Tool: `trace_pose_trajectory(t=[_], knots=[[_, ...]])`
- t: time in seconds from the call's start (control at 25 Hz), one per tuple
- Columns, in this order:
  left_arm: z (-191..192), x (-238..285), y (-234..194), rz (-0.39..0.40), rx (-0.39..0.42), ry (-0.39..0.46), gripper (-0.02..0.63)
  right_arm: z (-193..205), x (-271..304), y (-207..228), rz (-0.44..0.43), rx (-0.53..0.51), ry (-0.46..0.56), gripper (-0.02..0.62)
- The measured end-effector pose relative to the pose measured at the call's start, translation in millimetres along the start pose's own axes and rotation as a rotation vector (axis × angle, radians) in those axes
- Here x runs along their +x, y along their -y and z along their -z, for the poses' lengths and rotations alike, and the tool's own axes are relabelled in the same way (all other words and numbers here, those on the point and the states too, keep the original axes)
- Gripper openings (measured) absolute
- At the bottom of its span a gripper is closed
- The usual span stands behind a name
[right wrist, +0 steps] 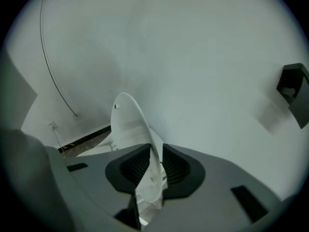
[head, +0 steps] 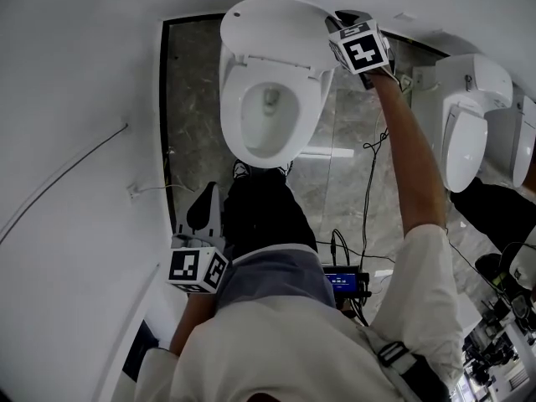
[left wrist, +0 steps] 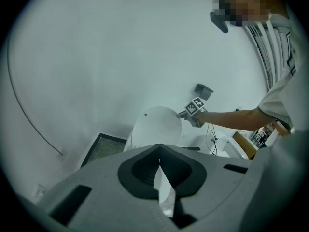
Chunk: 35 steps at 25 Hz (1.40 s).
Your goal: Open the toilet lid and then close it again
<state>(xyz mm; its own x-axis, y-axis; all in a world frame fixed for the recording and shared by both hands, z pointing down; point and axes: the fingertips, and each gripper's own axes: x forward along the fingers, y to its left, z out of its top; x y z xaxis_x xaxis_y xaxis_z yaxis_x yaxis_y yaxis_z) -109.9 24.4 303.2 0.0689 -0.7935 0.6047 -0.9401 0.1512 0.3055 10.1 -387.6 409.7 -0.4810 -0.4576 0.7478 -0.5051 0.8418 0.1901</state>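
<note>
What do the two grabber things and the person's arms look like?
The left gripper and the right gripper are pale grey, each with two black ribbed pads at the jaws. Each carries a white cube with black square markers: the left cube and the right cube. The person wears a white short-sleeved top.

Lid's lower edge: the lid ran between the right gripper pads and was hidden behind them.
Toilet foot: was covered by the person's leg.
Screen: its readout was too small to read.
White fixture: was cut off by the right edge.
</note>
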Motion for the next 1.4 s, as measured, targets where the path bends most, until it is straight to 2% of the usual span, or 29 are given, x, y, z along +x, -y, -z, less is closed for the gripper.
trace_pose_trajectory(t=[0.96,1.4], knots=[[1.7,-7.4,-7.3,0.031,-0.002,-0.019,0.006,5.4,-18.0,-27.1,-0.041,-0.001,0.032,0.051],[4.3,-3.7,-4.8,0.048,-0.019,-0.008,0.006,15.5,-35.6,-45.1,-0.070,-0.065,0.038,0.046]])
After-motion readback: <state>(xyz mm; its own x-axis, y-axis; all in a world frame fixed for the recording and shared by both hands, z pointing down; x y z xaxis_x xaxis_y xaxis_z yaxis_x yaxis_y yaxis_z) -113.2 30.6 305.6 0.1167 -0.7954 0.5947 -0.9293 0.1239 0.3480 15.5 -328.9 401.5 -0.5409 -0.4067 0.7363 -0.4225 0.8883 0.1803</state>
